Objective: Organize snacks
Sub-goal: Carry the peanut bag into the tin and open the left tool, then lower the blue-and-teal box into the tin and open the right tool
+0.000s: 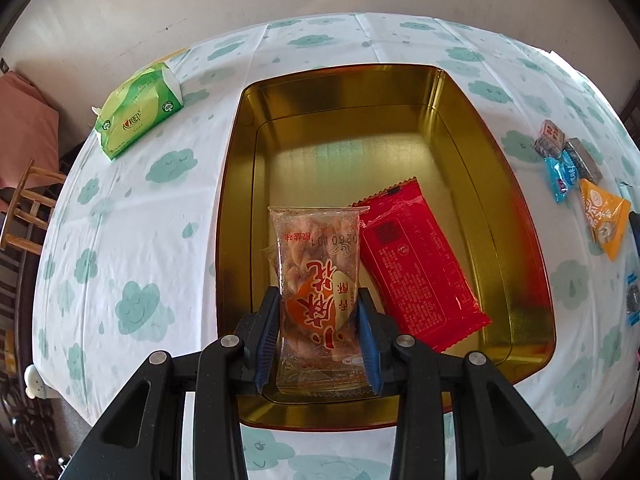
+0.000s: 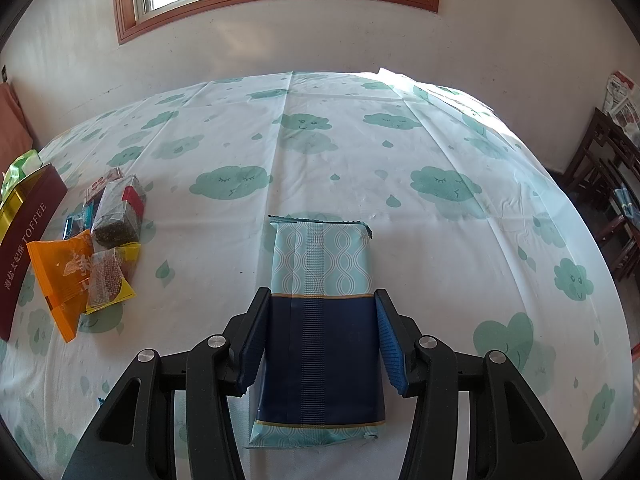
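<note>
My left gripper (image 1: 318, 308) is shut on a clear snack packet (image 1: 316, 276) with orange print, held over the near end of a gold tin (image 1: 460, 92). A red packet (image 1: 416, 264) lies inside the tin, to the right. My right gripper (image 2: 320, 332) straddles a blue and pale-teal packet (image 2: 322, 320) lying on the tablecloth; the left pad touches it, and a small gap shows at the right pad. A pile of small snacks (image 2: 100, 240) lies to the left, beside the tin's dark red side (image 2: 24, 248).
A green tissue pack (image 1: 138, 110) lies on the table left of the tin. Loose snacks (image 1: 580, 184) lie right of the tin. The cloud-print tablecloth (image 2: 360, 152) runs to a wall with a window. Wooden chairs (image 2: 612, 184) stand at the right.
</note>
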A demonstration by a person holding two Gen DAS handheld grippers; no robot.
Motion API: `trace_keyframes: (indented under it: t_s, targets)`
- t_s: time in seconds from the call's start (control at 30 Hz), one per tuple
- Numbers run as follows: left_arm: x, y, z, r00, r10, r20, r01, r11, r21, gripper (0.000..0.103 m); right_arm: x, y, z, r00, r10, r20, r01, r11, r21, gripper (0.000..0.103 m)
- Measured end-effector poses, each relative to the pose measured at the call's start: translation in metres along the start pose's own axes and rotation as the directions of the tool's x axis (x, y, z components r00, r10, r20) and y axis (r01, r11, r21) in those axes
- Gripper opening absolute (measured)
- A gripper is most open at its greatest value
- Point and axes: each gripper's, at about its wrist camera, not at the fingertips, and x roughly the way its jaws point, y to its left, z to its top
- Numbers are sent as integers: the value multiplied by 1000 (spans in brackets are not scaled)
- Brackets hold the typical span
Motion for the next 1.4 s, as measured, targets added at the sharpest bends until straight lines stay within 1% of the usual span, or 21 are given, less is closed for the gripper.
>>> trace_keyframes:
  t_s: [0.17, 0.3, 0.47, 0.53, 0.63, 0.8, 0.87, 0.9, 0.97, 1.0, 1.03, 1.17, 1.4]
  targets:
    - [0, 1, -2, 1000, 20, 1, -20, 1000, 12, 34, 0, 0, 1, 1000, -2, -4, 2, 1000, -4, 51]
    - [1, 5, -3, 999, 37, 3, -37, 999, 7, 35, 3, 0, 5, 999, -4, -46, 3, 1000, -4, 51]
    - [4, 9, -6, 1000, 22, -4, -22, 1000, -18, 38, 5, 1, 8, 997, -17, -74, 17, 1000, 0, 51]
    - [4, 10, -6, 1000, 18, -5, -19, 1000, -24, 38, 5, 1, 9, 996, -24, -80, 26, 999, 24, 51]
    - [4, 10, -7, 1000, 3, -10, -3, 999, -34, 39, 4, 4, 10, 995, -52, -85, 55, 998, 36, 50]
    - [4, 8, -9, 1000, -23, -8, 22, 999, -40, 49, 2, 9, 9, 992, -94, -81, 99, 994, 54, 50]
    - [1, 6, -10, 999, -36, 6, 36, 998, -41, 56, 0, 12, 10, 992, -100, -75, 105, 993, 62, 50]
    - [-2, 6, -10, 999, -40, 16, 41, 998, -40, 58, -2, 13, 11, 992, -104, -72, 109, 992, 67, 50]
    - [-8, 4, -10, 999, -25, 43, 27, 999, -38, 71, -5, 18, 14, 991, -114, -66, 118, 991, 70, 50]
    - [-11, 3, -10, 998, -10, 64, 13, 999, -37, 73, -7, 20, 15, 991, -113, -64, 118, 990, 71, 50]
    - [-15, 3, -11, 996, -14, 84, 18, 999, -36, 74, -10, 23, 17, 992, -113, -59, 117, 991, 72, 50]
    - [-24, 6, -12, 993, -20, 119, 27, 998, -52, 78, -21, 38, 23, 994, -95, -45, 98, 993, 64, 50]
    - [-32, 16, -17, 987, -43, 153, 57, 994, -89, 84, -45, 82, 38, 1000, -17, 3, 17, 1000, 21, 50]
